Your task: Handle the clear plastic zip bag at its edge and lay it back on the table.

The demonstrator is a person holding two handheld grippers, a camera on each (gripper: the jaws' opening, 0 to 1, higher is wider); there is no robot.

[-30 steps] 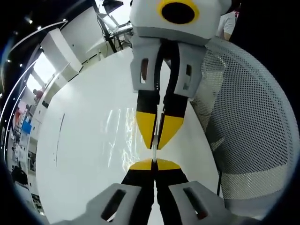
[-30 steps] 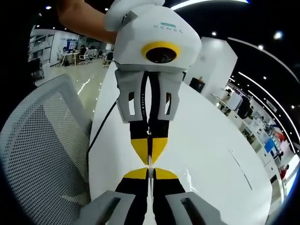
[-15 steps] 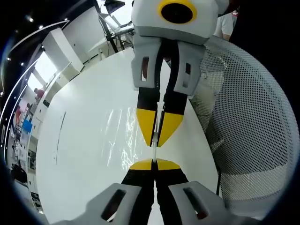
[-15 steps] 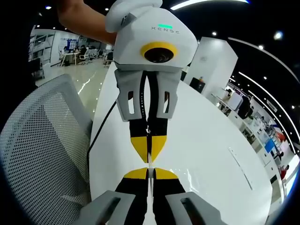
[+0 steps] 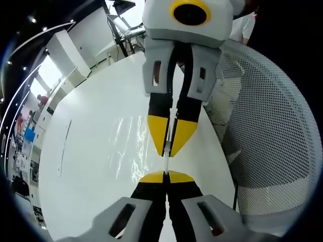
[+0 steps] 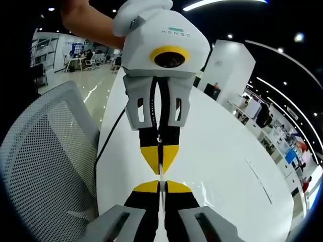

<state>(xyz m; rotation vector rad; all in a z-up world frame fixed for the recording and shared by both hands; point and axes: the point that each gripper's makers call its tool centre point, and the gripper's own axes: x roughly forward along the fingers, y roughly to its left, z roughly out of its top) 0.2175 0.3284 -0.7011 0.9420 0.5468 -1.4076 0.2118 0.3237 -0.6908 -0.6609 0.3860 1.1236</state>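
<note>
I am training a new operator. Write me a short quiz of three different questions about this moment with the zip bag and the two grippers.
1. True or false: both grippers pinch the same edge of the clear zip bag.
2. What lies under the bag? A) white table B) wooden floor C) metal tray
3. Fill in: beside the table stands a white ____ chair.

Key
1. True: left gripper and right gripper face each other, tips nearly meeting.
2. A, the white table.
3. Mesh; the mesh chair.
</note>
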